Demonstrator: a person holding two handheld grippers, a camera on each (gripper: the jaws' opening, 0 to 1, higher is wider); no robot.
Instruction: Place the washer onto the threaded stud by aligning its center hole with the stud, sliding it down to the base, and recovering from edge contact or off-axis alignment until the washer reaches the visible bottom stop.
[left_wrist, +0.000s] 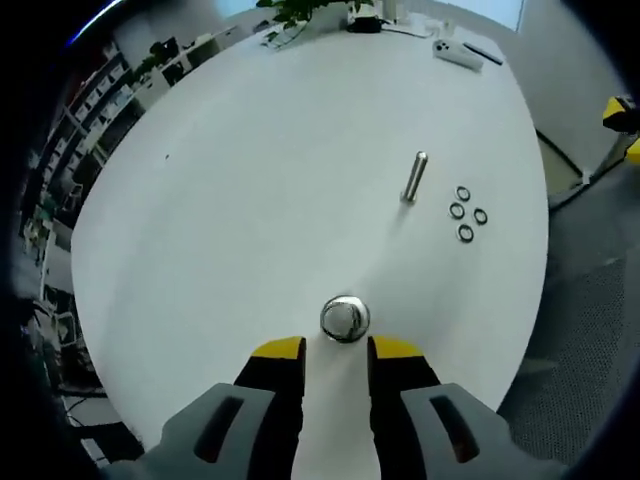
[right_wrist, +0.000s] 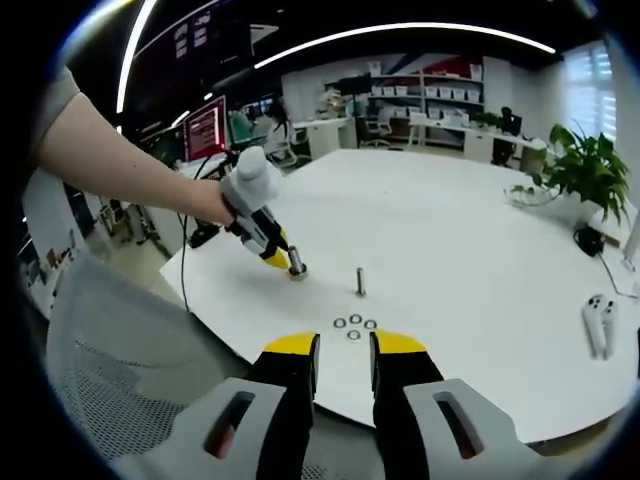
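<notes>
Stud threads (left_wrist: 414, 177) and washers' holes (right_wrist: 354, 326) too small

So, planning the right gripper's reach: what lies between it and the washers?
Right gripper view: bare white table between the right gripper and the washers.

Bright even overhead light, glare on white table (left_wrist: 250, 200), soft shadows, strong fisheye edge bending, sharp focus

Left gripper (right_wrist: 290, 262) at stud (right_wrist: 296, 262); washers (right_wrist: 355, 326) near (four, seemingly).
</notes>
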